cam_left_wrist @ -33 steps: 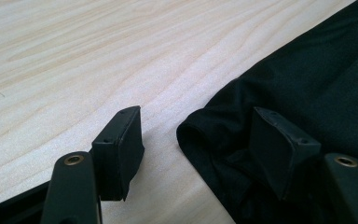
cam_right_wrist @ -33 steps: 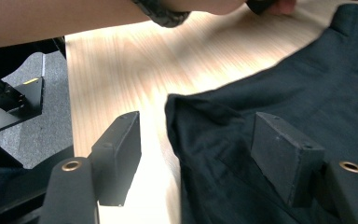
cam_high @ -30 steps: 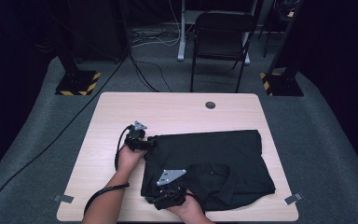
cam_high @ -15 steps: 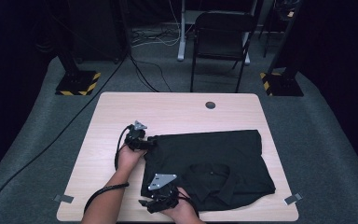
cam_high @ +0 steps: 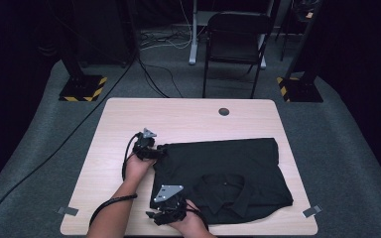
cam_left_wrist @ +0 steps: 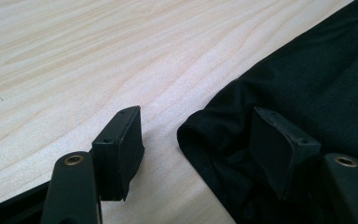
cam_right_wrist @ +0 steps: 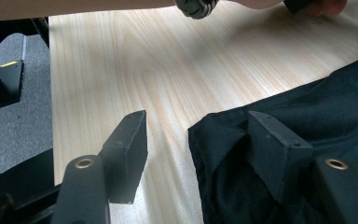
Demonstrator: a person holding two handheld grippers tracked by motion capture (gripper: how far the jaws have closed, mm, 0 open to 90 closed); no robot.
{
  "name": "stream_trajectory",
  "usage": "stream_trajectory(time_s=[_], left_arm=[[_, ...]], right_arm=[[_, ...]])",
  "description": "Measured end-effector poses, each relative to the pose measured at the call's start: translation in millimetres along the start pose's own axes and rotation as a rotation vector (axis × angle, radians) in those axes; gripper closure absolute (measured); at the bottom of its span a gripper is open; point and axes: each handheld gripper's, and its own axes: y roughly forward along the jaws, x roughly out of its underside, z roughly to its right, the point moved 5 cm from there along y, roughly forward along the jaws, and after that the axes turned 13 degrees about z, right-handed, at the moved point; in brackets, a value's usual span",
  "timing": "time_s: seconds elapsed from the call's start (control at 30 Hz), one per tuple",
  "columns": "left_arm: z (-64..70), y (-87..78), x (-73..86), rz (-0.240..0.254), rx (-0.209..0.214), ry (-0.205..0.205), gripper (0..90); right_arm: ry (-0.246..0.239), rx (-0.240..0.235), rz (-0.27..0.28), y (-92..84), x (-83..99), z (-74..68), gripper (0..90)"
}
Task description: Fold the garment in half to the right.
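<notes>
A black polo shirt point(cam_high: 228, 168) lies folded on the light wooden table point(cam_high: 188, 119), collar toward the near edge. My left gripper point(cam_high: 158, 150) sits at the shirt's far left corner. In the left gripper view it point(cam_left_wrist: 198, 119) is open, with the rolled corner of the shirt point(cam_left_wrist: 317, 84) between the jaws, one jaw on the cloth and one on bare wood. My right gripper point(cam_high: 157, 208) is at the near left corner. Its jaws point(cam_right_wrist: 198, 119) have just been closing and still stand apart around the folded corner point(cam_right_wrist: 317, 107).
A round grommet hole point(cam_high: 223, 111) sits near the table's far edge. Tape marks point(cam_high: 67, 210) point(cam_high: 311, 211) flag the near corners. Behind the table stand a black chair point(cam_high: 235, 44) and two posts on striped bases point(cam_high: 83, 88) point(cam_high: 297, 89). The left forearm point(cam_right_wrist: 74, 7) crosses the right gripper view.
My right gripper has slid left and toward the near edge, off the shirt's body to its near left corner. The left gripper and the shirt have stayed put.
</notes>
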Motion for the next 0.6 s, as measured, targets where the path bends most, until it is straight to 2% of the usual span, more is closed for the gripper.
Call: stream_trajectory(time_s=[0.33,0.6], left_arm=[[0.2,0.4,-0.3,0.002,-0.004,-0.004,35.8],[0.4,0.2,-0.1,0.004,-0.006,-0.005,35.9]], right_arm=[[-0.014,0.011,-0.019,4.2,-0.4,-2.1,41.0],[-0.094,0.058,-0.026,5.9,1.5,-7.9,42.5]])
